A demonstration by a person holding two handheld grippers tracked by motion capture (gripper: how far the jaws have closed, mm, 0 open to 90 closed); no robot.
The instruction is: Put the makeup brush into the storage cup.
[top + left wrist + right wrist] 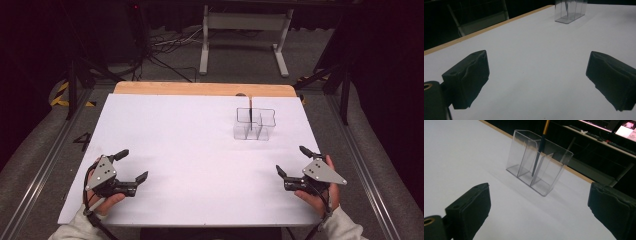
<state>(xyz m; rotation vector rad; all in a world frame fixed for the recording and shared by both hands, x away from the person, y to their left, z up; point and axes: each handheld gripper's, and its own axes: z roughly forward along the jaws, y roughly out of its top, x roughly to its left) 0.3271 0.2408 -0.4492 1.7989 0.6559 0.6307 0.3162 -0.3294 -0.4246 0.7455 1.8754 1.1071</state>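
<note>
Toward the far right of the white tabletop [200,150] stands a clear acrylic organizer [254,124], split by inner walls into several upright compartments. A single dark pen or pencil [249,109] with a yellowish upper section leans in one of the rear compartments, its tip down on the floor of the holder and its long axis close to vertical, tilting slightly away toward the table's far wooden edge [205,89]. In the right gripper view the same stick [539,147] rises out of the middle section of the organizer [539,162], its top passing out of the picture.

Both tools rest near the person's side of the tabletop, well apart from the holder. The right gripper [295,161] sits almost directly below the organizer in the high view, with its jaws spread wide and nothing between them; its camera looks straight at the holder, which lies ahead and a little left of centre. The left gripper [132,165] lies at the opposite near corner, jaws likewise wide apart and empty, and it sees the organizer [570,11] only far off at the upper right.

Judging from this layout, the right hand is clearly the nearer one. A reach would go forward and upward, meeting the pen across its upright shaft above the rim.
</note>
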